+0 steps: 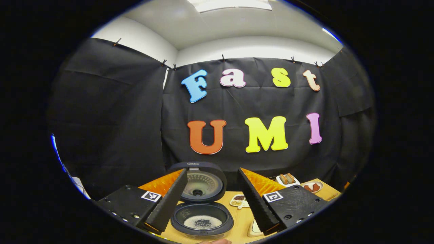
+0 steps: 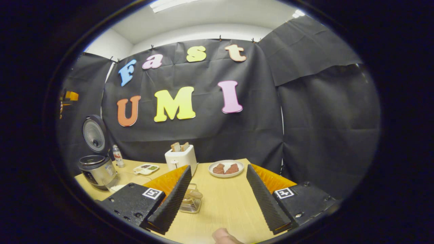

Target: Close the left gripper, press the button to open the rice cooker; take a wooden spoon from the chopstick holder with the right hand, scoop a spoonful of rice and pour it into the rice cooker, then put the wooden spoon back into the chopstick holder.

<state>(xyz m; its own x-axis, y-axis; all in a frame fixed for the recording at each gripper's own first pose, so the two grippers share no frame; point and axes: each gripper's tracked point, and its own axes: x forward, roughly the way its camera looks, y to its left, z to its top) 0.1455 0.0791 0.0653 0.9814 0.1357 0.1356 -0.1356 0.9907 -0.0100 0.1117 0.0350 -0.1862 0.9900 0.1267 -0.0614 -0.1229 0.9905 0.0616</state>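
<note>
Fingers of the left hand-held gripper (image 1: 213,203) stand wide apart at 6 o'clock in the left gripper view, and they hold nothing. Between them sits the rice cooker (image 1: 202,219) on the table (image 1: 241,226). Its lid (image 1: 200,183) stands straight up at the back, so the pot is open. A small heap of rice (image 1: 202,222) lies in the bottom of the pot. Past the right finger, toward 4 o'clock, a little dish (image 1: 239,200) rests on the table. Farther off at 3 o'clock are a toaster (image 1: 287,179) and a plate (image 1: 312,187).

In the right gripper view, the right hand-held gripper (image 2: 217,200) is wide open too, with nothing between its fingers. A bit of the person's hand (image 2: 224,236) peeks in at 6 o'clock. Just behind the left finger stands the wire chopstick holder (image 2: 191,200), with the wooden spoon (image 2: 195,194) resting in it. Farther back at 12 o'clock, the toaster (image 2: 181,158) has bread in it, and the plate (image 2: 226,168) sits beside it. Far off at 9 o'clock is the rice cooker (image 2: 97,169), lid up, with a bottle (image 2: 117,156) near it and a tray (image 2: 146,168) next to that.
</note>
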